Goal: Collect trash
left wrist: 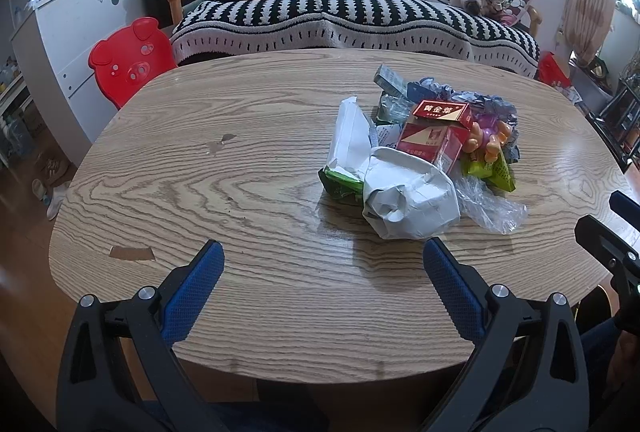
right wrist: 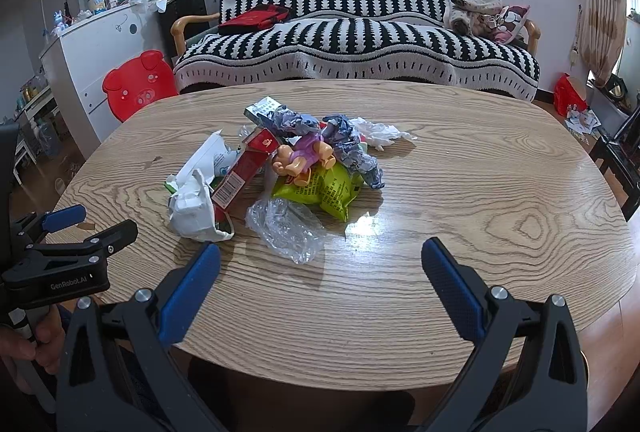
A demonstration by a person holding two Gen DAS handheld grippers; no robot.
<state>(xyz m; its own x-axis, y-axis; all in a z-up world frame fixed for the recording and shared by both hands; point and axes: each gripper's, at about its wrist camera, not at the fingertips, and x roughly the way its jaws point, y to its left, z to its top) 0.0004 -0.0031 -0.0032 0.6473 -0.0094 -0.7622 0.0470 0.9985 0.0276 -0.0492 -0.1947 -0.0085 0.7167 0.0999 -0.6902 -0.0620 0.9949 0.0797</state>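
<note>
We hold our left gripper (left wrist: 323,258) over the table's (left wrist: 248,184) near edge with its jaws wide apart and nothing between them; our right gripper (right wrist: 320,256) hangs over the same edge, just as wide apart and just as bare. The trash sits in one heap toward the middle of the table, nearer the far edge than to us. From the left of the heap, we see a crumpled white paper bag (right wrist: 196,208) lying torn open, its inside hidden from us, with a green wrapper (left wrist: 340,184) peeking out from under it. Leaning against the bag is a red cigarette box (left wrist: 434,136) with its lid flipped up; whether anything is in it we cannot tell. Next comes a clear plastic film (right wrist: 286,228) on the near side, then a small purple toy figure (right wrist: 304,156) lying on a yellow-green snack packet (right wrist: 332,192). Crumpled grey foil (right wrist: 352,144) and a white tissue (right wrist: 380,132) close the heap on the right.
</note>
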